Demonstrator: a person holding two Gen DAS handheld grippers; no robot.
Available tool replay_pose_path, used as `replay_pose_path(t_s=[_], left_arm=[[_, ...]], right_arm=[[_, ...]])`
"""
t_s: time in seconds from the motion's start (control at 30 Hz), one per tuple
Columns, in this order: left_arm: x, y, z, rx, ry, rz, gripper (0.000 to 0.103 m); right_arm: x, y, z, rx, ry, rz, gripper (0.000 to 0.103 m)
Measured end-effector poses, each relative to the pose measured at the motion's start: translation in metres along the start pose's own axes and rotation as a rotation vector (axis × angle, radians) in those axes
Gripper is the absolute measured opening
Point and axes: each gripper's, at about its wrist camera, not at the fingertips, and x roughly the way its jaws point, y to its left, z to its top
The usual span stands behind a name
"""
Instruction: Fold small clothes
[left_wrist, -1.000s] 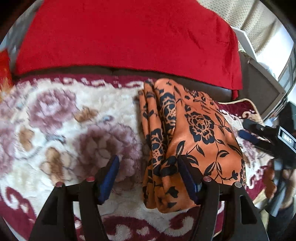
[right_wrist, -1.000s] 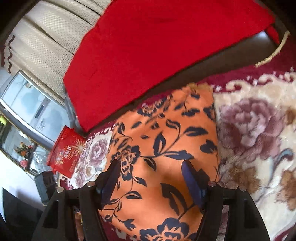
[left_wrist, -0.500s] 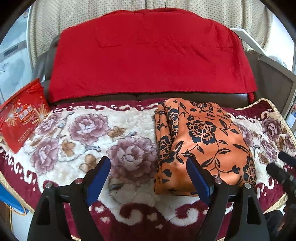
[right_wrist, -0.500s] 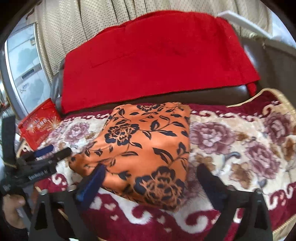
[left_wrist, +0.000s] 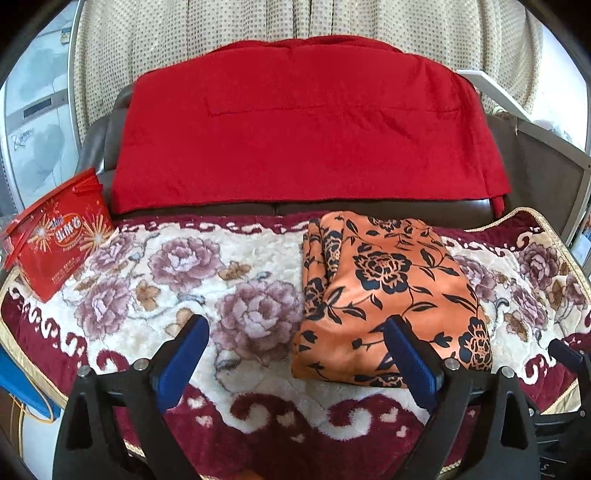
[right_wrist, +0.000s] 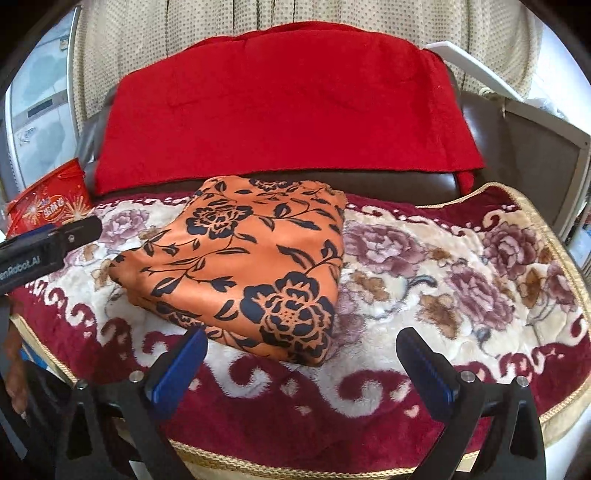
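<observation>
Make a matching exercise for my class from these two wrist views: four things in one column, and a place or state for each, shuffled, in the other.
Column 1
1. orange floral garment
2. red blanket
3. red gift bag
4. left gripper

Column 2
A. draped over the sofa back
B. jaws open, holding nothing
C. folded, lying on the floral rug
D. at the rug's far left edge

Pairs: 1-C, 2-A, 3-D, 4-B

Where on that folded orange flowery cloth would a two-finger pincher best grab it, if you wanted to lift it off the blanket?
Probably the folded orange cloth is best pinched at its near corner, coming in low from the front. That edge stands thick and rounded above the floral blanket, so one finger could slide beneath. Its top is flat and smooth, offering nothing to pinch.
</observation>
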Motion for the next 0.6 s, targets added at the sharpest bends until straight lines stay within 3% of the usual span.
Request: replay_pose_path(t_s=[0.33, 0.6], left_arm=[[-0.002, -0.012, 0.008, 0.009, 0.002, -0.090, 0.101], [-0.001, -0.024, 0.011, 0.041, -0.003, -0.075, 0.103]], right_arm=[[0.003, -0.011, 0.006, -0.015, -0.002, -0.072, 0.103], [0.006, -0.018, 0.007, -0.009, 0.006, -0.089, 0.103]])
